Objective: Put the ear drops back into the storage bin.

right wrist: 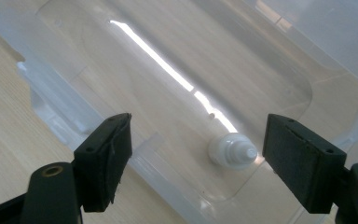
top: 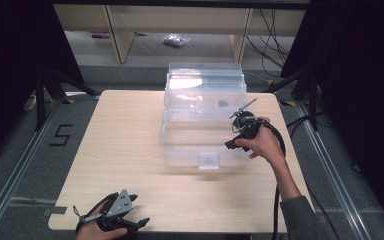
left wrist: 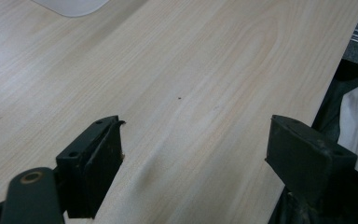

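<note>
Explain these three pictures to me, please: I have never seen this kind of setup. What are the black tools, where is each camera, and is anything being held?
No machine here: a person holds a hand-operated tool with two black jaws in each hand. The high view looks down on a wooden table from above the person's side. On it stands a clear plastic box with its lid open. The left gripper rests near the table's front edge; the right gripper is at the box's right side. The other two pictures come from cameras riding on the tools, looking along their jaws. The left gripper view shows open jaws over bare wood. The right gripper view shows open jaws above the box, with a small white bottle lying inside it. Nothing is held.
</note>
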Demonstrator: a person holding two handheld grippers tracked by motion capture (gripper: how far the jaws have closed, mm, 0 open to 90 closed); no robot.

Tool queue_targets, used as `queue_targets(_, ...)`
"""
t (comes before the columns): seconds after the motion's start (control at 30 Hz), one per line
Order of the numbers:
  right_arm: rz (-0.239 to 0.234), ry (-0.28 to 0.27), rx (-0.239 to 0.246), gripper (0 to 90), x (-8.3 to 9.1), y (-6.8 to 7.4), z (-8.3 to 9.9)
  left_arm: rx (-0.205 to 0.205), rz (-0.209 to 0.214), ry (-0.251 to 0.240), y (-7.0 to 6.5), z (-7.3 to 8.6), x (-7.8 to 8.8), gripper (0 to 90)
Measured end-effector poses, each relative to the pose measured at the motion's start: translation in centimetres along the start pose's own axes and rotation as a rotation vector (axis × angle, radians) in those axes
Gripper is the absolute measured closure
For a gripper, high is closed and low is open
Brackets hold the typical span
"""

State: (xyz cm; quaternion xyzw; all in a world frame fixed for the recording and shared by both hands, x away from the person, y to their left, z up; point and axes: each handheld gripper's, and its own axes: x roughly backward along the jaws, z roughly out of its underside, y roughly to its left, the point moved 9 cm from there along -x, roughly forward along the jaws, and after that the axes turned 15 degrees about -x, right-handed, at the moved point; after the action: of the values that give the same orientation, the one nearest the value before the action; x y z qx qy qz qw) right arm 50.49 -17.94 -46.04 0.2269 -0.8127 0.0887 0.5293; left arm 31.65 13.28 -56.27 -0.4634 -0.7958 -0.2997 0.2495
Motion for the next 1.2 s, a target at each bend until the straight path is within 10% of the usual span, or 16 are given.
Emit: queue_targets(1.2, -0.095, -0.140, 0.031, 23.1, 3.0, 3.0, 3.9, -0.002, 0.004, 0.009, 0.0, 0.1, -0.1, 17.9)
